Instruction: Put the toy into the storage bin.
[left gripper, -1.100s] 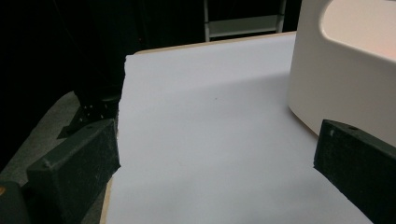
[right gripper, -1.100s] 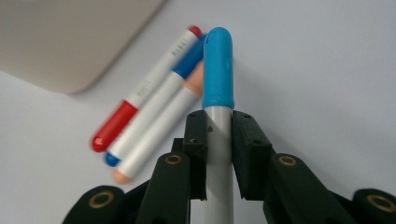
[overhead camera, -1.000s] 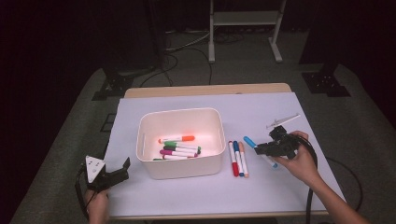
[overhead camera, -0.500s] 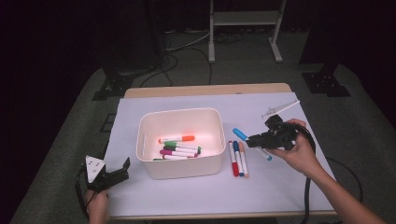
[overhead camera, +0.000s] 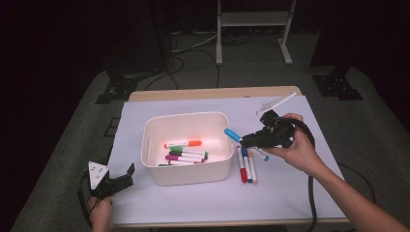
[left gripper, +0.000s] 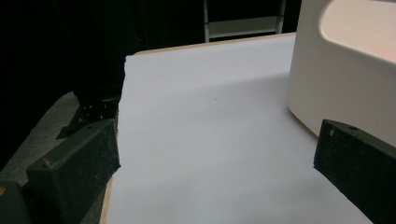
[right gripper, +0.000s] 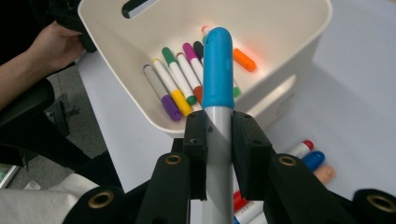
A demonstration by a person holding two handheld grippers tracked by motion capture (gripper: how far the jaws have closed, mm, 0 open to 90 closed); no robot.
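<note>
Marker (right gripper: 217,93): smooth plastic, glossy blue cap, grey satin barrel. Bin (overhead camera: 186,172): smooth cream plastic, slight sheen. Right gripper (right gripper: 218,140): matt black plastic pads, finely rough. Table cover (overhead camera: 203,200): matt white paper over wood edge.

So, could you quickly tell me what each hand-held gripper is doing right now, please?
Left hand-held gripper: open, holding nothing, beside the white bin.
Right hand-held gripper: shut on the blue-capped marker.

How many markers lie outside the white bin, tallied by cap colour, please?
Light blue marker, held in the right gripper: 1
Red marker: 1
Dark blue marker: 1
Peach marker: 1
Total: 4
</note>
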